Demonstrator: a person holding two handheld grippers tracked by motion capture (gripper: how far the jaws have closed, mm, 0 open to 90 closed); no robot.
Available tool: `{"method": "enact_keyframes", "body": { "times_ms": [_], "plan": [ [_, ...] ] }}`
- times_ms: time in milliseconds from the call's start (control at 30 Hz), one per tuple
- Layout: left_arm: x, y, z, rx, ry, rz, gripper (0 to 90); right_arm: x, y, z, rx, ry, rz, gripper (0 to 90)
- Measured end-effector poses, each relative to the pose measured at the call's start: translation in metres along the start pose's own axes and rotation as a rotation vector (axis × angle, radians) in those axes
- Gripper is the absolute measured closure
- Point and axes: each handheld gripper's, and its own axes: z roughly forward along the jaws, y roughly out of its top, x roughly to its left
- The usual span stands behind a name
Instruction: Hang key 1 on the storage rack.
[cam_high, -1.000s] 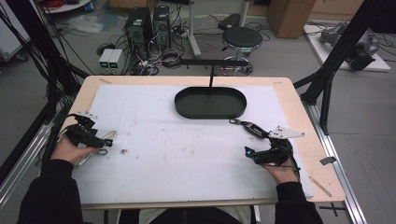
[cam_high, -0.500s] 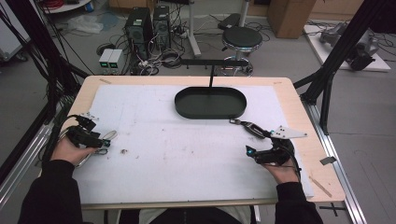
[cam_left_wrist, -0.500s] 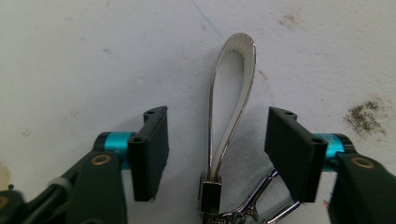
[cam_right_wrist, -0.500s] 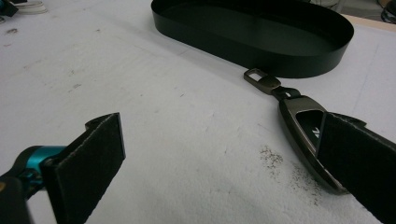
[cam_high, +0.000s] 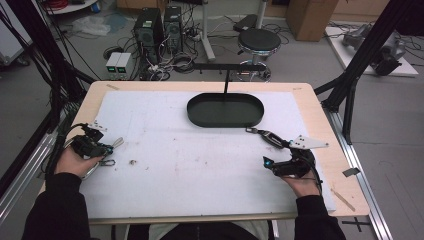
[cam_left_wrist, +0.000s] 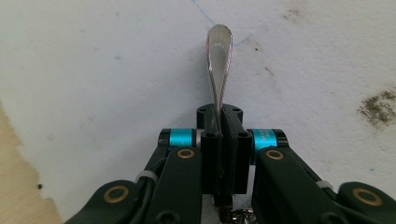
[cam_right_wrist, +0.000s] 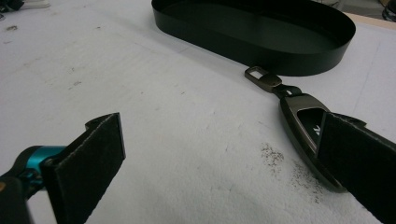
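The right gripper gaped, jaws apart; the key fob lay beside its right jaw, long axis toward the tray; the left gripper stayed far off, clamped on a spoon.

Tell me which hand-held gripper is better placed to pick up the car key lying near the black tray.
Right. The right hand-held gripper is open with the car key lying by one jaw, just short of the black tray. The left hand-held gripper is across the table, shut on a metal piece.
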Motion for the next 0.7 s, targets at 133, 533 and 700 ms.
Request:
{"method": "enact_keyframes", "body": {
  "times_ms": [133,533,700],
  "plan": [
    [0.004,-0.001,-0.010,-0.072,-0.031,-0.023,86.2,0.000,-0.001,0.000,0.004,-0.002,0.001,0.7],
    [0.008,0.004,-0.039,-0.267,-0.098,-0.095,86.5,0.001,-0.001,0.001,0.008,-0.001,-0.003,0.7],
    [0.002,0.019,-0.054,-0.302,-0.109,-0.065,86.4,0.001,-0.002,0.002,0.014,0.000,-0.001,0.7]
  ]
}}
